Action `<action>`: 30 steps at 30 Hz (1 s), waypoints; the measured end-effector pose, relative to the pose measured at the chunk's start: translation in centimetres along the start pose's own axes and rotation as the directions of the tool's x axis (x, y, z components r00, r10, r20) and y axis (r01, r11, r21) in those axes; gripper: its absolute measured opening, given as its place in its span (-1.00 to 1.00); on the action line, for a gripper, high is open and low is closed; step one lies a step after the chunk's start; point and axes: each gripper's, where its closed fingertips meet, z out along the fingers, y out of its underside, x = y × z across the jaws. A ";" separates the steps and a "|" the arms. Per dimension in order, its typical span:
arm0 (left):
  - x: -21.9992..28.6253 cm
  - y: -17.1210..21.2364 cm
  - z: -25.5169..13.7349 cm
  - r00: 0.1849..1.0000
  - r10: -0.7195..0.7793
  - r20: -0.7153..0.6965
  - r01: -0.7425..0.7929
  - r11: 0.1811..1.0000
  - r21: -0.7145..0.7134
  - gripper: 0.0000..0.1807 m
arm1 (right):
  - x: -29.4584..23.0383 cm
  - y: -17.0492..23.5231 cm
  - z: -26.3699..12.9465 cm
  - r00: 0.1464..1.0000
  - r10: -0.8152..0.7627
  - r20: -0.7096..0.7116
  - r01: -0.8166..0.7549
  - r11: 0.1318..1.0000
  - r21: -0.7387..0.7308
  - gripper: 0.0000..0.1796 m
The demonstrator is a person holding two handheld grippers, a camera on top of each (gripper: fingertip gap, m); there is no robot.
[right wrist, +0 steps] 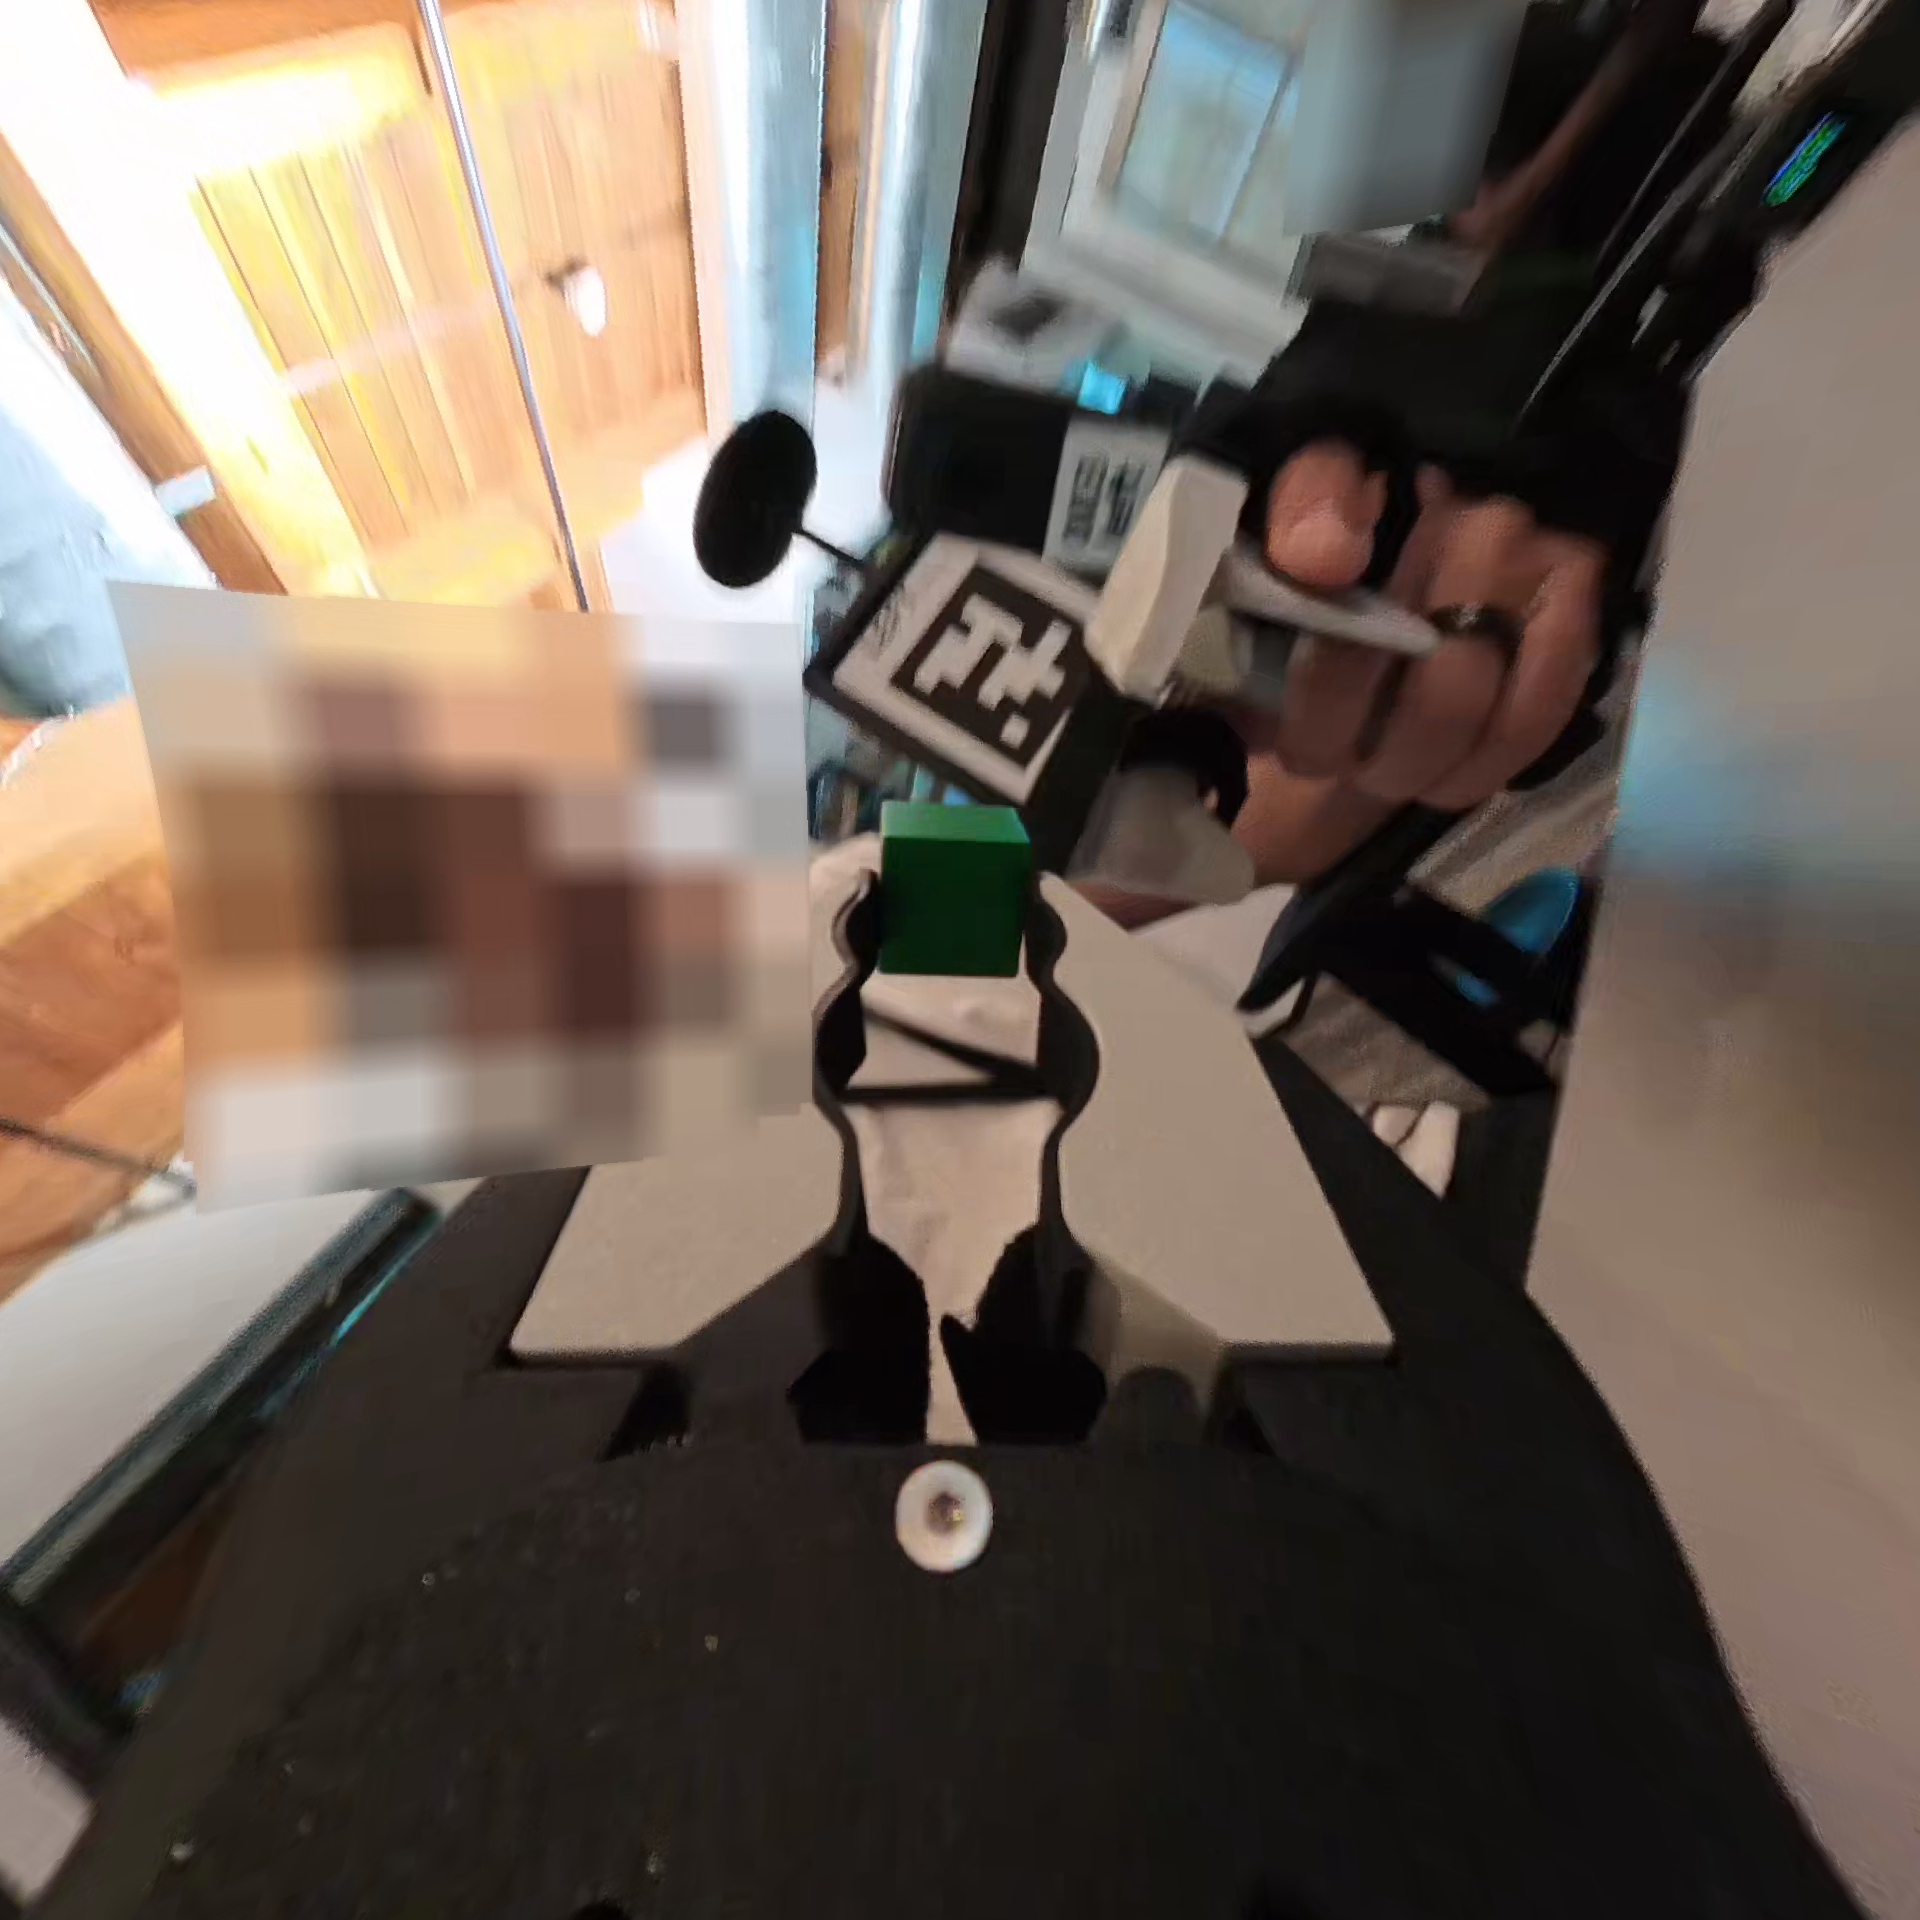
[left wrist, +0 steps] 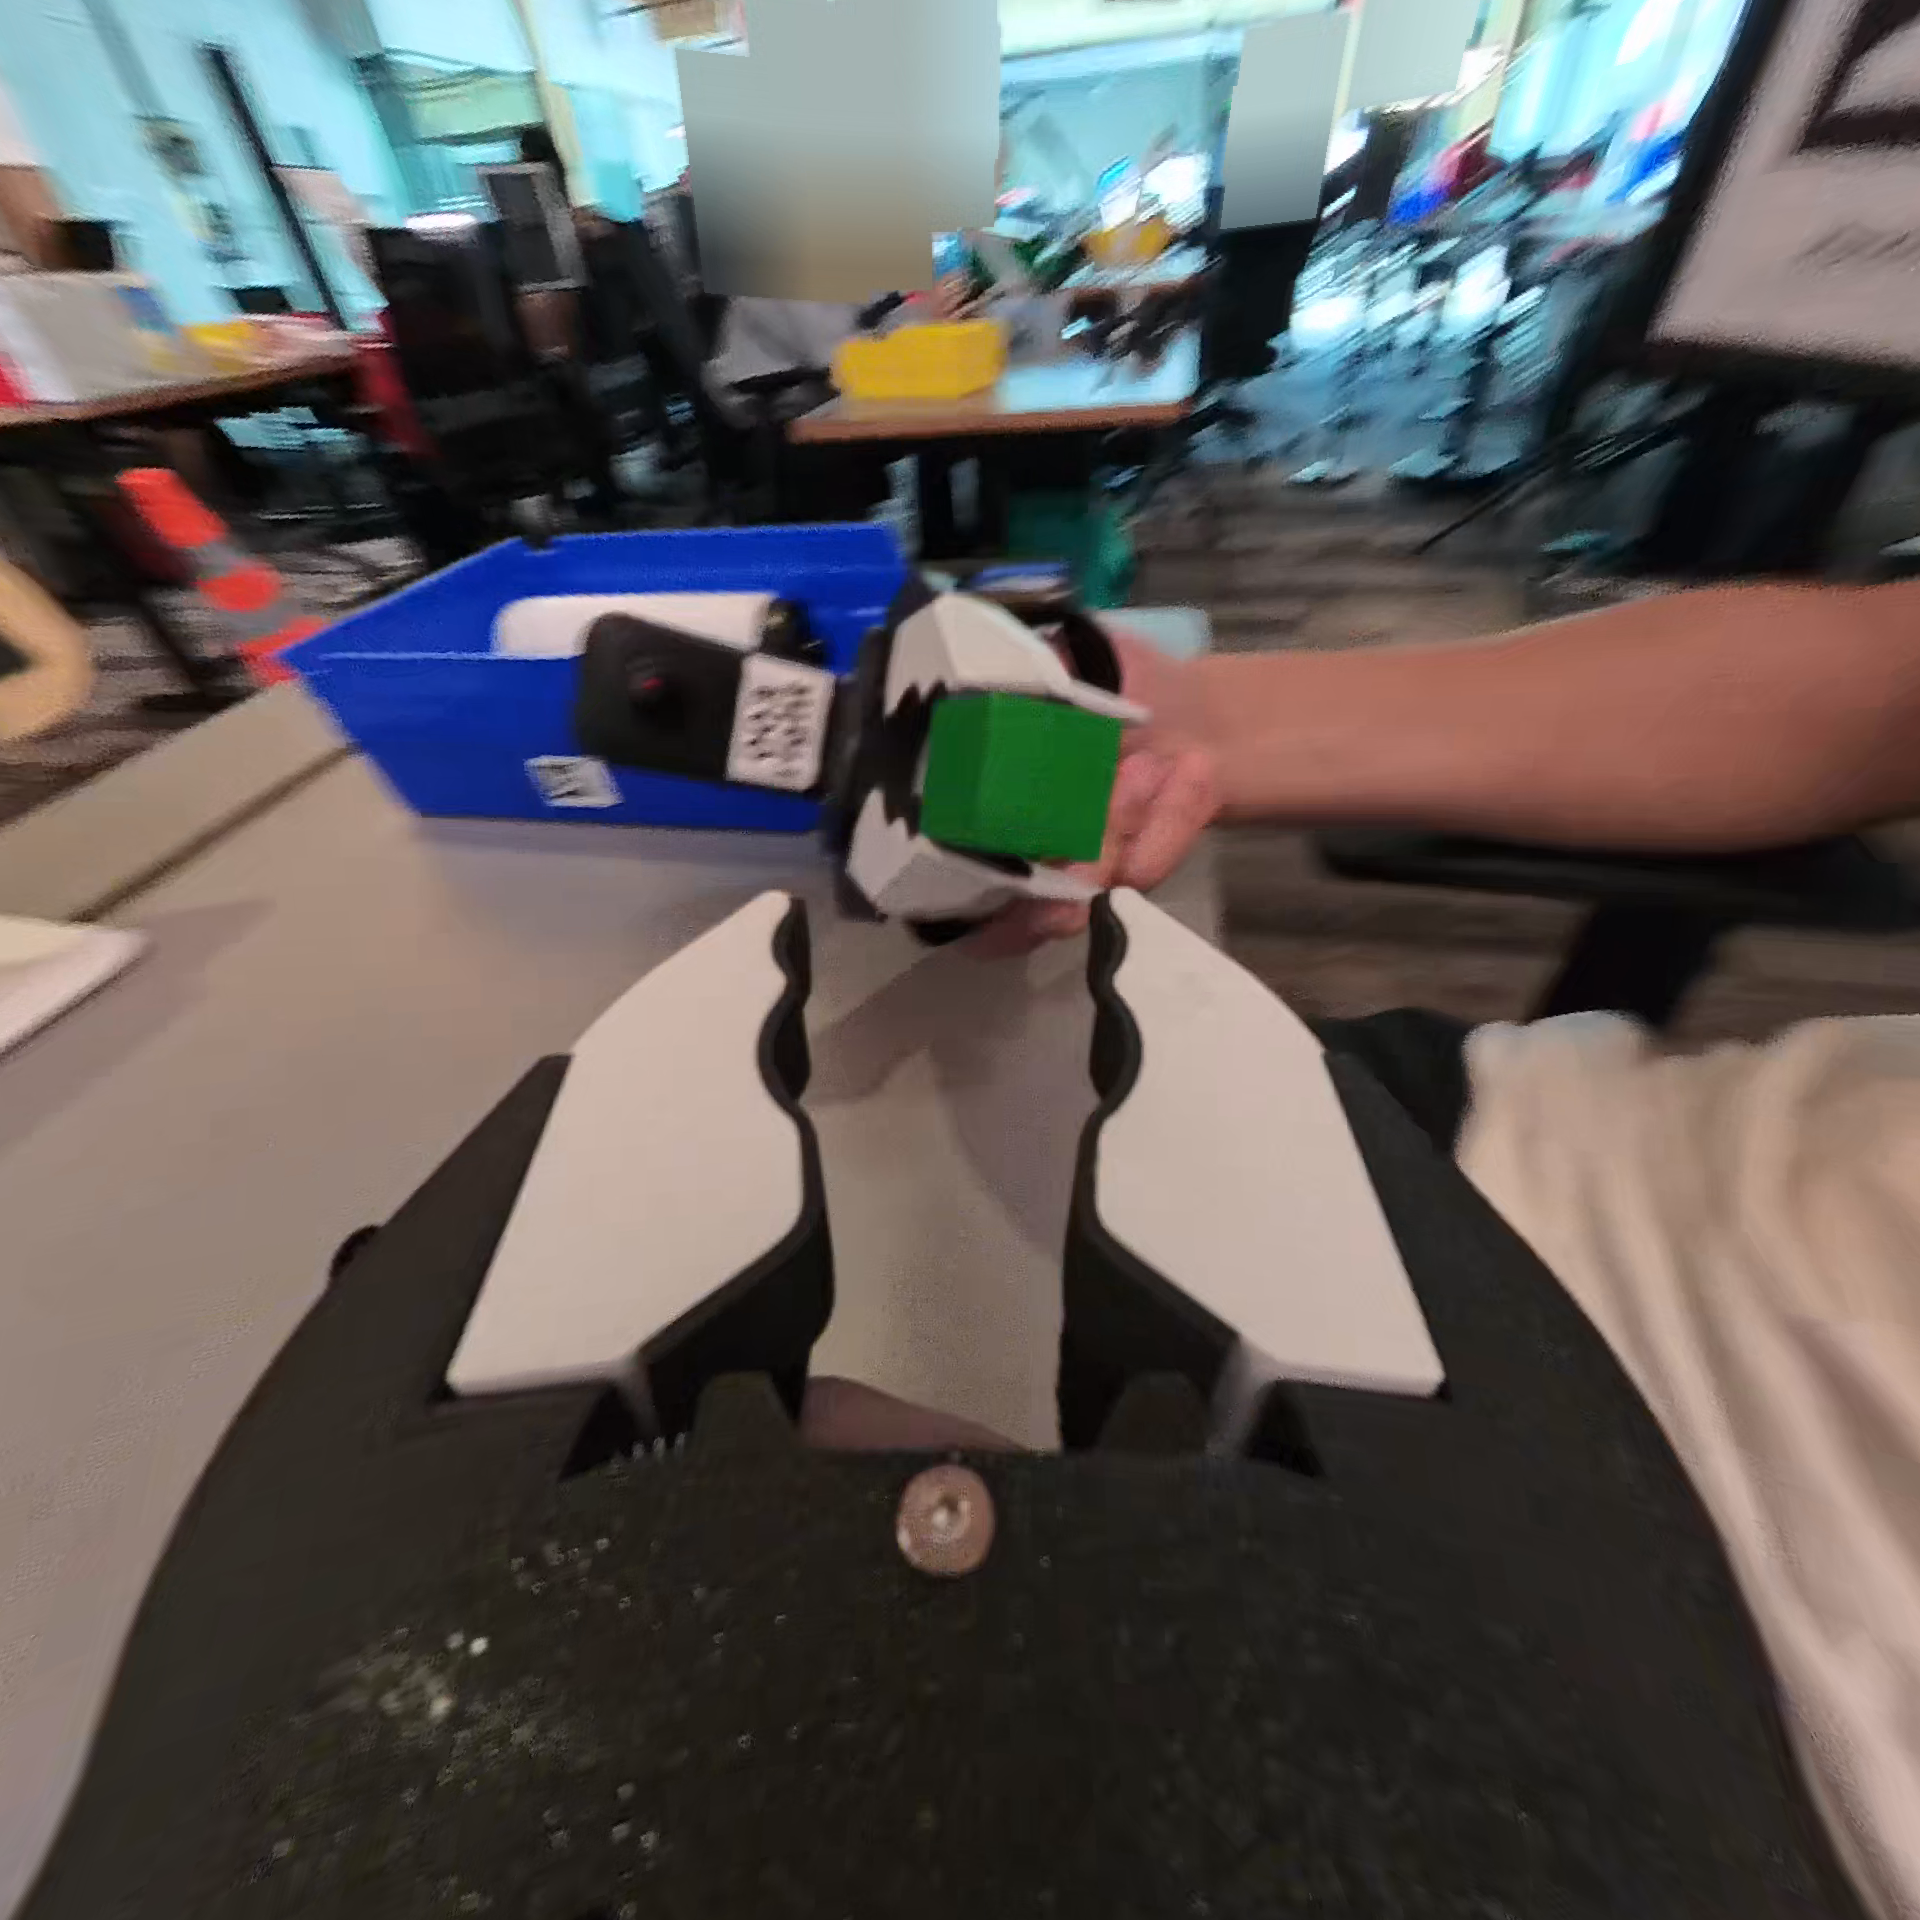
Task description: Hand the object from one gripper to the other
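Your left gripper (left wrist: 943, 920) gapes wide and empty; just past its tips, your right gripper (right wrist: 951, 899) pinches the green cube (left wrist: 1013, 774) at its fingertips. Handover isn't yet made: next, I judge, bring the left's fingers around the cube's free faces.

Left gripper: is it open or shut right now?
Open. The left gripper shows bare table between its fingers; the green cube sits in the right gripper.

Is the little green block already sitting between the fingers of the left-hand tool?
No. The green block is clamped in the right gripper, while the left gripper is open with nothing between its fingers.
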 end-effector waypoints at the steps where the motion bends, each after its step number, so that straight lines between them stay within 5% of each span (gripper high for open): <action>1: 0.8 -0.7 -0.3 0.998 -0.023 -0.064 0.025 0.999 0.026 -0.44 | -0.3 0.9 0.6 1.000 -0.004 0.006 0.005 0.998 -0.062 -0.70; 5: 4.7 -1.5 -0.9 0.957 -0.024 -0.290 0.031 0.999 0.019 -0.49 | -0.2 3.4 2.1 1.000 0.004 0.008 -0.002 0.969 -0.245 -0.70; 12: 7.1 0.4 -0.3 0.910 -0.050 -0.411 0.017 0.996 -0.083 -0.65 | 1.3 5.5 2.7 0.997 0.076 -0.010 -0.075 0.931 -0.357 -0.70; 19: 4.3 -0.6 -0.5 0.938 -0.107 -0.330 0.100 0.994 -0.040 -0.66 | 0.9 2.4 1.2 0.997 -0.069 -0.036 0.061 0.982 -0.177 -0.65; 22: -0.2 -1.5 -1.2 0.957 -0.231 -0.174 0.242 0.969 0.043 -0.66 | 2.3 -2.1 -1.6 0.932 -0.244 -0.269 0.266 0.963 0.049 -0.73; 25: -5.4 -1.6 -2.4 0.892 -0.451 -0.029 0.450 0.878 0.167 -0.66 | 2.6 -5.5 -3.9 0.756 -0.392 -0.524 0.523 0.843 0.123 -0.61; 28: -7.6 -0.6 -2.8 0.779 -0.627 -0.006 0.615 0.763 0.200 -0.66 | 2.8 -6.8 -3.9 0.296 -0.643 -0.706 0.830 0.539 -0.143 -0.39; 30: -7.8 0.0 -2.6 0.706 -0.708 -0.028 0.700 0.691 0.179 -0.66 | 4.4 -6.5 -3.4 -0.047 -0.745 -0.665 0.832 0.339 -0.438 -0.38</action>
